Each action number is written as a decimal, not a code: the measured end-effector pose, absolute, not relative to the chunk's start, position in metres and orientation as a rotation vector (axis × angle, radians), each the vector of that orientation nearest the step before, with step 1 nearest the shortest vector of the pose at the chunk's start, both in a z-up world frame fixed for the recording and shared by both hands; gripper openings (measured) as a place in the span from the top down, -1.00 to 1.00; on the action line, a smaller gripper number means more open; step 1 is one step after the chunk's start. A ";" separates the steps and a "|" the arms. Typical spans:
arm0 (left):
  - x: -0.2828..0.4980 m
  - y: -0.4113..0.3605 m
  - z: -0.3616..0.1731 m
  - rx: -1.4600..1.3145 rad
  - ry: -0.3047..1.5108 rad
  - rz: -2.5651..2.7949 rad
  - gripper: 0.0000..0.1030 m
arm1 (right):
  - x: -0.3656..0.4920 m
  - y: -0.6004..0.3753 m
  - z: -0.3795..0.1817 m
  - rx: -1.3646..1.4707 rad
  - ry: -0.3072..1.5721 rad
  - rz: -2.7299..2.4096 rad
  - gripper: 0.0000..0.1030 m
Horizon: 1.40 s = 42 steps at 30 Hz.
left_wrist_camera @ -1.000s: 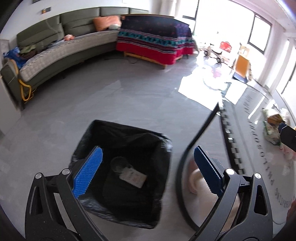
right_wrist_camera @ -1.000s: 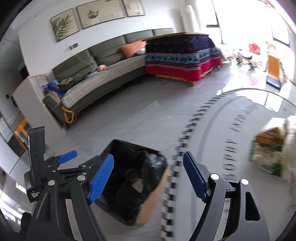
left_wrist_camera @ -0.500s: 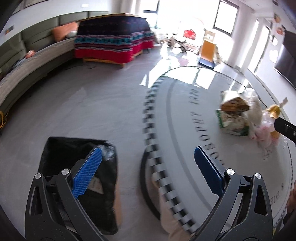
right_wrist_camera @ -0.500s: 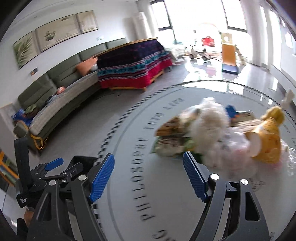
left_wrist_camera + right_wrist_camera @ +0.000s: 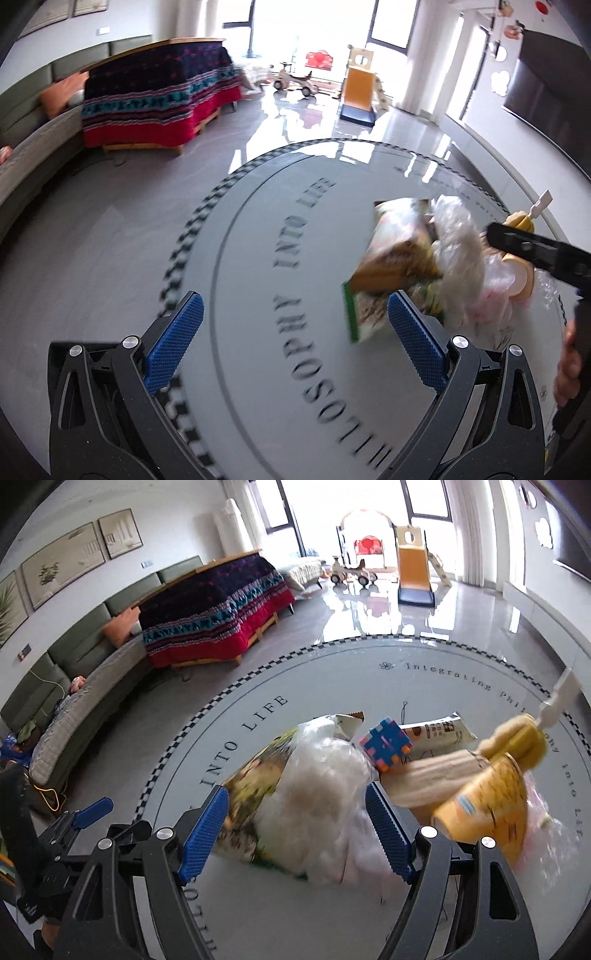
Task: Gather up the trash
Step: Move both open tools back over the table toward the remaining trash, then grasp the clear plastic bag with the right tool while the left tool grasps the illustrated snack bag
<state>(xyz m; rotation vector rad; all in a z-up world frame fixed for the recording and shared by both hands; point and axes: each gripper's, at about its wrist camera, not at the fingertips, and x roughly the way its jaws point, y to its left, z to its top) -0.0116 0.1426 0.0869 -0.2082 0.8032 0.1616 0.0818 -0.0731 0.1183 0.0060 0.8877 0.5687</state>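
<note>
Both grippers (image 5: 295, 341) (image 5: 297, 829) have swung from the bin to the trash pile (image 5: 325, 786).

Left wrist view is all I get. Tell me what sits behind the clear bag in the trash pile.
Observer: A blue and orange puzzle cube sits just behind the clear bag.
Operator: Report the right tool's jaws.
Observer: The right tool is open and holds nothing; the bag shows framed between its pads.
Operator: Name anything else hidden from me.
Observer: A flat printed wrapper lies right of the cube, behind the tipped yellow cup.
</note>
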 end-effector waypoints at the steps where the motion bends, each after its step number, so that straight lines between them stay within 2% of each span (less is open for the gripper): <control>1: -0.005 0.140 0.089 -0.199 0.802 0.149 -0.88 | 0.089 -0.068 0.114 -0.007 0.909 0.564 -0.51; 3: 0.006 0.134 0.092 -0.181 0.805 0.140 -0.88 | 0.096 -0.062 0.106 -0.031 0.948 0.562 -0.34; 4: 0.012 0.132 0.092 -0.176 0.811 0.137 -0.88 | 0.101 -0.060 0.101 -0.048 0.977 0.550 0.07; 5: 0.017 0.130 0.093 -0.173 0.819 0.131 -0.88 | 0.105 -0.061 0.096 -0.035 1.006 0.540 0.32; 7: 0.029 0.125 0.093 -0.180 0.839 0.096 -0.88 | 0.105 -0.071 0.097 0.029 0.991 0.566 0.38; 14: 0.061 0.100 0.089 -0.107 0.895 0.024 -0.88 | 0.084 -0.112 0.143 0.085 0.816 0.517 0.39; 20: 0.101 0.079 0.064 -0.028 0.991 0.004 -0.88 | 0.081 -0.131 0.149 0.079 0.794 0.492 0.39; 29: 0.136 0.087 0.032 -0.156 1.035 0.021 -0.86 | 0.083 -0.135 0.152 0.065 0.771 0.483 0.39; 31: 0.137 0.086 0.029 -0.164 1.016 0.024 -0.52 | 0.081 -0.134 0.150 0.064 0.770 0.488 0.39; 32: 0.136 0.087 0.029 -0.167 1.008 0.028 -0.15 | 0.080 -0.134 0.150 0.064 0.771 0.490 0.39; 33: 0.135 0.088 0.030 -0.167 0.998 0.053 -0.07 | 0.079 -0.134 0.150 0.061 0.771 0.491 0.39; 35: 0.132 0.091 0.032 -0.211 0.990 0.042 0.01 | 0.077 -0.134 0.150 0.060 0.769 0.495 0.39; 42: 0.100 0.093 0.050 -0.217 0.938 0.042 0.03 | 0.064 -0.132 0.156 0.068 0.755 0.516 0.39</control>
